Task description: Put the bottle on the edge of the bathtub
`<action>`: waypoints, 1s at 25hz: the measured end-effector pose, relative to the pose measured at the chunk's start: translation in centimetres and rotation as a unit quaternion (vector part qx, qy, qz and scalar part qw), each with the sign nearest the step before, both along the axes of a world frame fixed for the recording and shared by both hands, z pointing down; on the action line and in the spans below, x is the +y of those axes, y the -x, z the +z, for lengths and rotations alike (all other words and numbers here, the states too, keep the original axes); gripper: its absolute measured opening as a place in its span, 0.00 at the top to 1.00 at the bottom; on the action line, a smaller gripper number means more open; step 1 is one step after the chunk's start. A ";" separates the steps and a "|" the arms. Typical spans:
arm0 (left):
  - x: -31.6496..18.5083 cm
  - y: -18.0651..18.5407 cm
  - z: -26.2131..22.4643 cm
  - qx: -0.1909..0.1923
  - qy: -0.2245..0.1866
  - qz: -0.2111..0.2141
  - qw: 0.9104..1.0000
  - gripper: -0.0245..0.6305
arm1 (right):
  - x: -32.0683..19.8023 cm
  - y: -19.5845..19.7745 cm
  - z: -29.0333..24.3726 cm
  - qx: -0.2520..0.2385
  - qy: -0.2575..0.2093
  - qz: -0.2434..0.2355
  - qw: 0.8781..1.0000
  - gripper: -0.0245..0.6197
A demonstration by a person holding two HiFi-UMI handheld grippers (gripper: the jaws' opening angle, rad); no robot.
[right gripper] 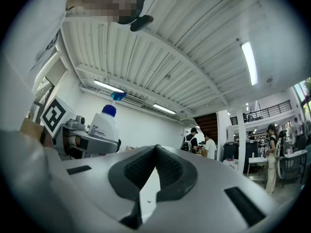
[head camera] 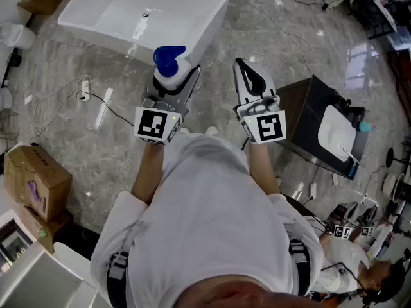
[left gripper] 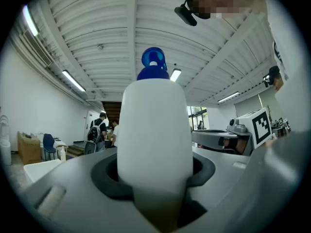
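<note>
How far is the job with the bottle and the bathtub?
Done: the left gripper grips the blue-capped bottle. In hand: it is held just short of the bathtub. Left: set it on the tub's edge and release. The right gripper is shut, empty.

The right gripper [right gripper: 156, 149] has its jaws closed and empty; to its left, the left gripper [right gripper: 85, 142] clamps a blue-capped white bottle [right gripper: 104, 125].

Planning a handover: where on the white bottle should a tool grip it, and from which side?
The bottle: its rounded white body, below the blue spray top, from the side with jaws across it, as the left tool holds it.
</note>
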State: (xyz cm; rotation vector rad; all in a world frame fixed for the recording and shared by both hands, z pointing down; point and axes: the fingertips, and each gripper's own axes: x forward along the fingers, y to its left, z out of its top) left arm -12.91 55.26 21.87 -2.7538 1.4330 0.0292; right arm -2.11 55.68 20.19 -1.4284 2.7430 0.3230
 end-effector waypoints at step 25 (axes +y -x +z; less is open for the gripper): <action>-0.6 -7.1 2.4 -0.022 0.020 0.012 0.999 0.59 | -0.7 -8.1 2.2 -0.010 0.018 0.003 1.000 0.96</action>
